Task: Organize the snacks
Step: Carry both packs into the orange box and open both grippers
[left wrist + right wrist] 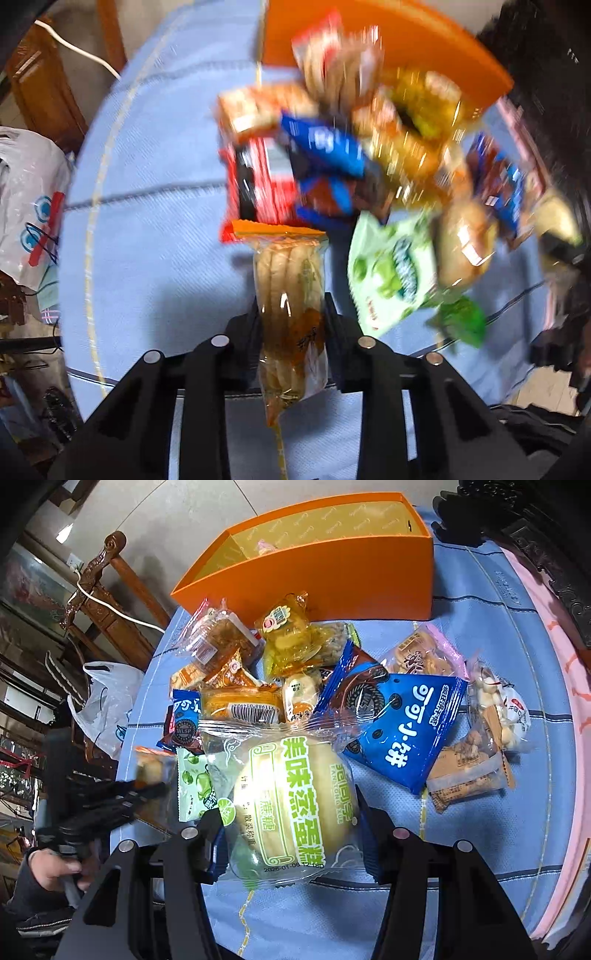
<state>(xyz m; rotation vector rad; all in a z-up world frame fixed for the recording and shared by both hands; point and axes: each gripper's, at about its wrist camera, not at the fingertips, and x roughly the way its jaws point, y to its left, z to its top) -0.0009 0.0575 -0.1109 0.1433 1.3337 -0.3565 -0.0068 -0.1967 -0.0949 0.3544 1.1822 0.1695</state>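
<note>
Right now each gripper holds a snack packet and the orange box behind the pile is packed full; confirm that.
Not quite. The orange box is nearly empty, as the right wrist view shows. The rest stands: left gripper holds a biscuit packet, right gripper a cake packet.

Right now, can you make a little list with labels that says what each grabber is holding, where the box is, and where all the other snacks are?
left gripper: shut on a clear biscuit packet with an orange top
right gripper: shut on a steamed cake packet with green writing
orange box: open, behind the snacks, something small and pink inside
snack pile: loose on the blue tablecloth, in front of the box
biggest blue packet: right of the cake
picture quality: left view blurred
</note>
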